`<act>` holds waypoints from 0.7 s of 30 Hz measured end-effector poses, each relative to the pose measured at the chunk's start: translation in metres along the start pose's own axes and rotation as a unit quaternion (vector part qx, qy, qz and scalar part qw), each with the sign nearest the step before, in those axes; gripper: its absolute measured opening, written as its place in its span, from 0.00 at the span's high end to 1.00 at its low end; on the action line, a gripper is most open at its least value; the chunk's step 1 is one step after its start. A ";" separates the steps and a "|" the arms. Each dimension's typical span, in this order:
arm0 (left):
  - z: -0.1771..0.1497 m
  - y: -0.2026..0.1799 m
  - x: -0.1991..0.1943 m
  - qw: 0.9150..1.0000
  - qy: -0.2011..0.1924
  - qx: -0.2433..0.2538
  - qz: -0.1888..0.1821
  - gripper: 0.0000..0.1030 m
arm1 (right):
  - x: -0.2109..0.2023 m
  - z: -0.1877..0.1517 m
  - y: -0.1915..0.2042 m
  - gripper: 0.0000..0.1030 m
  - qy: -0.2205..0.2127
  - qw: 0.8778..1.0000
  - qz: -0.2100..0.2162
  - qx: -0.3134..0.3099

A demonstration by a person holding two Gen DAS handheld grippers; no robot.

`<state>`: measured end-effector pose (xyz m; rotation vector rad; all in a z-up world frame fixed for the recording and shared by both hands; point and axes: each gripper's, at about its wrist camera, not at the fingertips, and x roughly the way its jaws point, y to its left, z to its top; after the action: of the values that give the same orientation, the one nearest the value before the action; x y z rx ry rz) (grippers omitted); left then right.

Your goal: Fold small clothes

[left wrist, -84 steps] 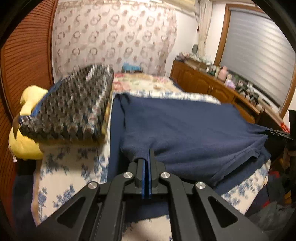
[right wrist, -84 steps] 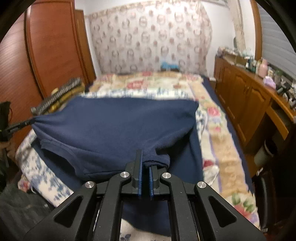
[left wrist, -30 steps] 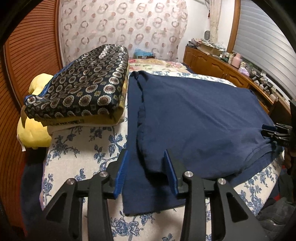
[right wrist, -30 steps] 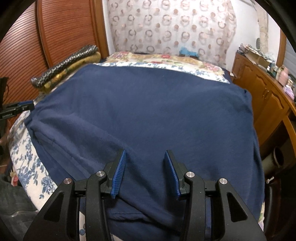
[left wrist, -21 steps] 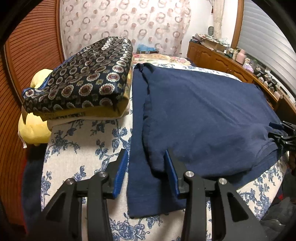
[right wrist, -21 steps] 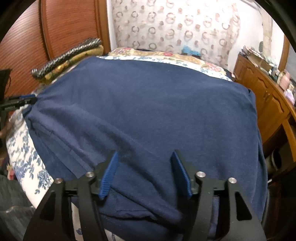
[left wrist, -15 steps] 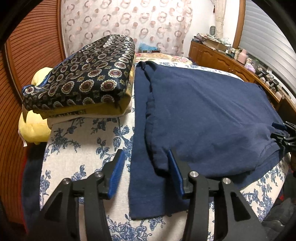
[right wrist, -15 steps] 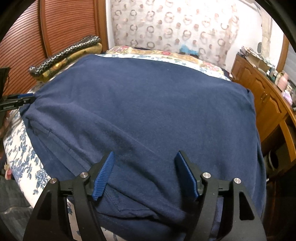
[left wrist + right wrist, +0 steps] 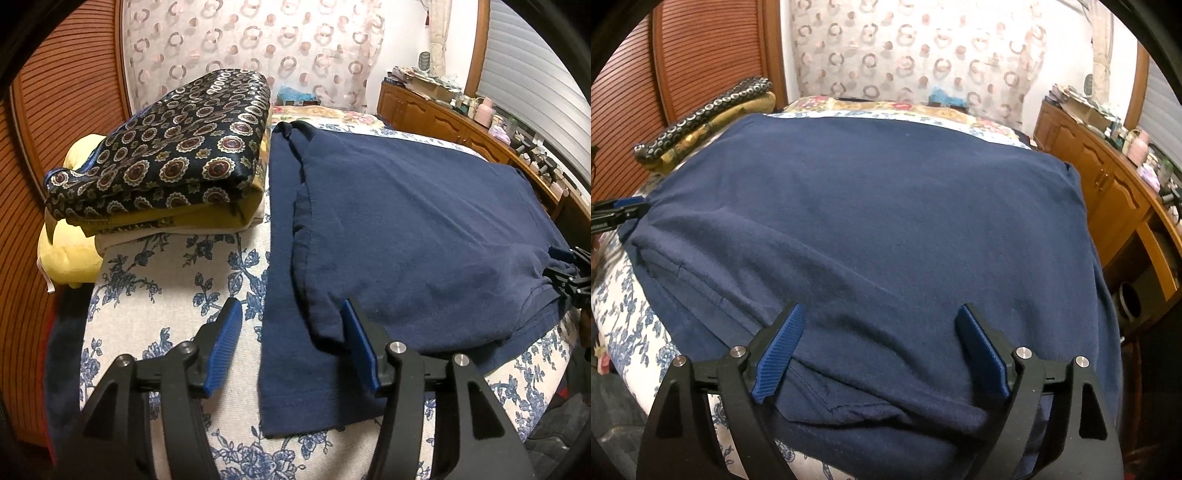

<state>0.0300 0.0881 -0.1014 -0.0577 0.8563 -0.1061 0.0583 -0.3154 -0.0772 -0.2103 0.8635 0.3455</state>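
You've let go of the shirt with both your left tool and right tool, jaws now apart, so this fold lies on the bed.

In my left view I see a folded pile of bedding at upper left, its top layer dark with round medallions, with a mustard layer under that. A yellow pillow pokes out at the pile's left edge. Both rest on a white bedspread with blue flowers. A curtain with ring patterns fills the top centre, and a slatted wooden door curves along the left. At upper right runs a wooden cabinet, cluttered with bottles and boxes.
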 end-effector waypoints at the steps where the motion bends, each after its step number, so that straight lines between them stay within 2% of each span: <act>1: 0.000 -0.001 -0.001 1.000 0.001 -0.001 -0.005 0.46 | 0.000 0.000 0.000 0.14 0.000 1.000 -0.001 0.000; 6: -0.003 0.000 -0.005 0.999 -0.001 -0.018 -0.051 0.46 | 0.000 -0.001 0.000 0.14 -0.003 1.000 0.000 -0.003; 9: -0.003 -0.003 -0.005 0.999 -0.003 -0.016 -0.046 0.50 | -0.001 -0.002 -0.001 0.14 -0.004 1.000 0.000 -0.004; 15: 0.000 -0.005 -0.005 0.999 -0.003 -0.007 -0.031 0.65 | -0.001 -0.002 -0.001 0.14 -0.004 1.000 0.000 -0.004; 18: 0.002 -0.008 -0.003 0.999 -0.002 0.006 -0.038 0.81 | -0.001 -0.003 0.000 0.14 -0.004 1.000 0.001 -0.004; 21: 0.004 -0.017 -0.002 0.999 -0.002 0.033 -0.030 0.87 | -0.001 -0.001 -0.001 0.14 -0.003 1.000 0.003 -0.005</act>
<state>0.0305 0.0715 -0.0964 -0.0215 0.8474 -0.1913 0.0572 -0.3166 -0.0775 -0.2167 0.8556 0.3555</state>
